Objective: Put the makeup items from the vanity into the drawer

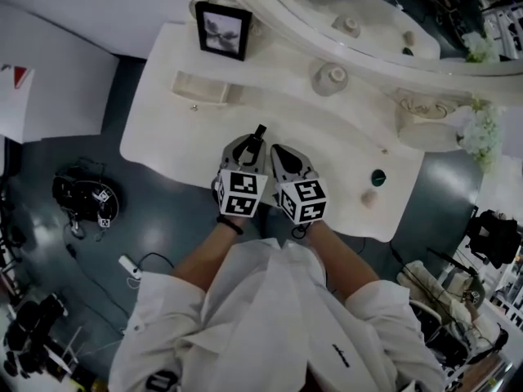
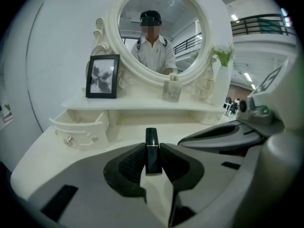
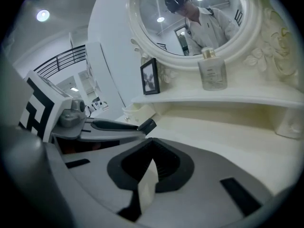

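Head view shows only the tip of the slim black lipstick tube with a gold band. Its lower end is buried between the pads of the left gripper, which is clamped on it above the white vanity top. The right gripper, just beside it, is closed on nothing. The small open cream drawer with crystal knobs lies further left, and its inside is too pale to read. In the right gripper view the left gripper's body covers most of that drawer. Also listed: a black-framed picture, a clear square perfume bottle, an oval white-framed mirror, and a small dark green round item, too small to identify.
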`<state>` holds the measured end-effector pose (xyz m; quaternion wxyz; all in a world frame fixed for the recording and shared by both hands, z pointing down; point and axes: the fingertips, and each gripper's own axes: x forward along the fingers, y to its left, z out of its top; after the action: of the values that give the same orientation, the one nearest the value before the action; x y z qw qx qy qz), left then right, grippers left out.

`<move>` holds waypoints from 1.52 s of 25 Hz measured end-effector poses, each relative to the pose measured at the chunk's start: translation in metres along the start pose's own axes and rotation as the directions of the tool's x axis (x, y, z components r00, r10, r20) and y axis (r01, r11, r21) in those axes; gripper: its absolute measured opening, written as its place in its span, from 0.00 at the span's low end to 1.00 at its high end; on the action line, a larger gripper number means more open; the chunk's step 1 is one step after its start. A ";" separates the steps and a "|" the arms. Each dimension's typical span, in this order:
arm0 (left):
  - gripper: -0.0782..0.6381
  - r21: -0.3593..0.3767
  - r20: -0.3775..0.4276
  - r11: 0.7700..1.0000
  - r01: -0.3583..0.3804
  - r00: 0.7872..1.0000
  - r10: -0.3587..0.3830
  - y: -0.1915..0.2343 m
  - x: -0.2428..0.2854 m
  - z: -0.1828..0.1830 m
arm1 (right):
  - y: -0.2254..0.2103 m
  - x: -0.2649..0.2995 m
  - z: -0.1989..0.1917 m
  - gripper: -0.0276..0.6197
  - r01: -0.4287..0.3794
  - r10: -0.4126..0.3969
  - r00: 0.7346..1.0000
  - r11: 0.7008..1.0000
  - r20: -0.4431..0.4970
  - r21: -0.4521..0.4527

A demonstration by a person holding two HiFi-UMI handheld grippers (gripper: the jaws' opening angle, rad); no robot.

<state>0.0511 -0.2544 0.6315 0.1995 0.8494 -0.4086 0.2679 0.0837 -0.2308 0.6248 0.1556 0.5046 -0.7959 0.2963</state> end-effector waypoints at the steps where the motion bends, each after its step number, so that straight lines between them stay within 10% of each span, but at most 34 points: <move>1: 0.27 -0.009 0.011 1.000 -0.009 1.000 0.009 0.007 -0.004 0.006 | 0.006 0.005 0.007 0.07 -0.017 0.017 1.000 1.000 0.003 -0.014; 19: 0.27 -0.100 0.054 0.978 -0.184 0.980 0.190 0.130 -0.031 0.040 | 0.078 0.092 0.090 0.07 -0.138 0.146 0.988 0.978 0.041 -0.157; 38: 0.27 -0.049 -0.063 0.991 -0.126 0.990 0.123 0.164 -0.010 0.045 | 0.084 0.132 0.109 0.07 -0.133 0.138 0.990 0.969 0.011 -0.208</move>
<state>-0.0722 -0.3700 0.6104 0.2168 0.8081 -0.4617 0.2946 -0.0439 -0.3665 0.5863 0.1764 0.4338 -0.8569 0.2156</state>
